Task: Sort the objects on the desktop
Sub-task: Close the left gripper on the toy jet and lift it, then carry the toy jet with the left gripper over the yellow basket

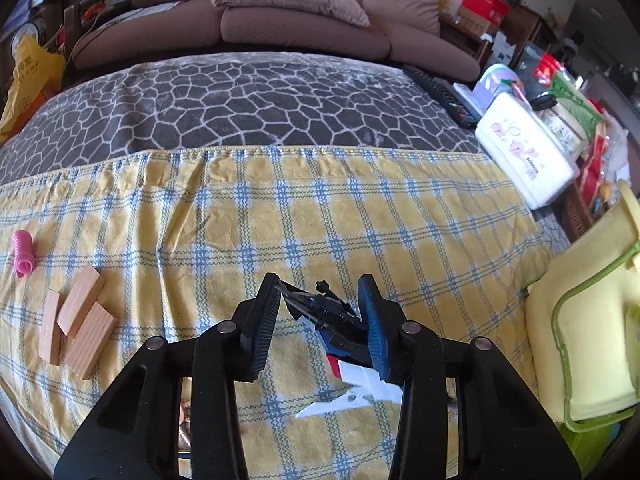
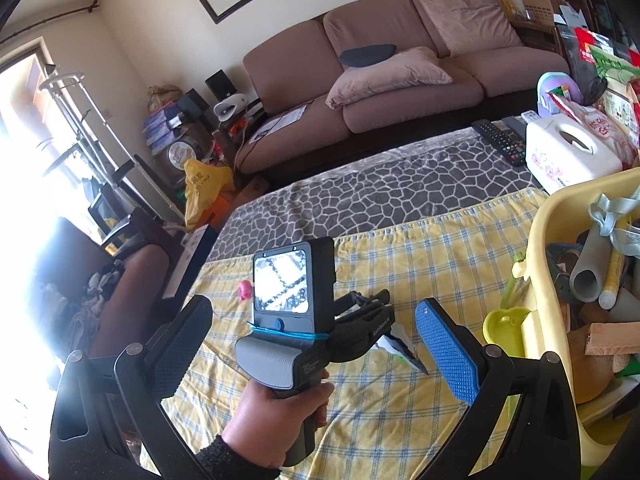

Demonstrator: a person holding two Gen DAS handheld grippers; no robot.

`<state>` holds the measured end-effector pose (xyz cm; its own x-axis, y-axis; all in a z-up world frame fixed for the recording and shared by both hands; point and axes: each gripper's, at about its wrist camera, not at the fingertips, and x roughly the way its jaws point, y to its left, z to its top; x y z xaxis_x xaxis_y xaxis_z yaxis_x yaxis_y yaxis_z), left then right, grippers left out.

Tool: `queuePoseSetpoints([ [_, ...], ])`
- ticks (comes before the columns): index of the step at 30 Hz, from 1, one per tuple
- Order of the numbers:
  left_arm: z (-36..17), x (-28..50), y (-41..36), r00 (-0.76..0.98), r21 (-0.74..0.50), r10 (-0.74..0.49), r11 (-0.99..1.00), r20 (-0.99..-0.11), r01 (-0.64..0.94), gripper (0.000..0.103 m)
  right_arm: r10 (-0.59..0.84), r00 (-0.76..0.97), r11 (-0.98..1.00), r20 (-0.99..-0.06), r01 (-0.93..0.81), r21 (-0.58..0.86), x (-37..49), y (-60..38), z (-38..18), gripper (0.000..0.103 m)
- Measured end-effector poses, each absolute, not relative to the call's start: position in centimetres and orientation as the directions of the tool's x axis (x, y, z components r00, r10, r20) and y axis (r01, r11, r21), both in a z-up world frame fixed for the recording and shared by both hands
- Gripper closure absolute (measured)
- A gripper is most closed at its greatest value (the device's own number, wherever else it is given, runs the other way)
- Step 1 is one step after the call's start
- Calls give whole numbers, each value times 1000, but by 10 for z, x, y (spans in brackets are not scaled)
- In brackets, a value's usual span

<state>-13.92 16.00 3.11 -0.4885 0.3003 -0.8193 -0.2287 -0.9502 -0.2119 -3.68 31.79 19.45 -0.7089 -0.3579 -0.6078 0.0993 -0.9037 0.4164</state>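
My left gripper (image 1: 320,312) is shut on a toy jet (image 1: 332,320) with a black nose, blue body and white wings, and holds it over the yellow checked cloth (image 1: 360,216). The jet's white wing also shows in the right wrist view (image 2: 396,346), beyond the left gripper's body (image 2: 296,320). My right gripper (image 2: 316,332) is open and empty above the cloth. Three wooden blocks (image 1: 78,320) and a pink roller (image 1: 23,252) lie at the cloth's left. A yellow basket (image 2: 538,240) at the right holds grey tubes (image 2: 588,276) and a wooden block (image 2: 612,338).
A white tissue box (image 1: 524,152) and remote controls (image 1: 440,92) sit at the table's far right, with snack bags behind them. A grey patterned cover (image 1: 260,100) lies beyond the cloth. A brown sofa (image 1: 304,20) stands behind the table. A small green heart-shaped dish (image 2: 504,326) is beside the basket.
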Motion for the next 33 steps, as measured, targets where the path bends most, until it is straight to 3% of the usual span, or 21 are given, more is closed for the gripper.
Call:
queuePoseSetpoints([
  [13, 84, -114, 56, -547, -339, 396, -918, -738, -207, 66, -412, -659, -897, -630, 170, 409, -39, 306, 177, 0],
  [23, 117, -98, 46, -550, -417, 492, -869, -675, -266, 66, -430, -554, -903, -713, 249, 352, -49, 268, 144, 14],
  [29, 128, -90, 55, -539, -447, 539, -841, -647, -304, 66, -425, -512, -905, -746, 254, 342, -54, 261, 127, 46],
  [33, 133, -88, 62, -539, -453, 552, -833, -636, -318, 66, -417, -505, -909, -756, 258, 329, -55, 262, 125, 85],
])
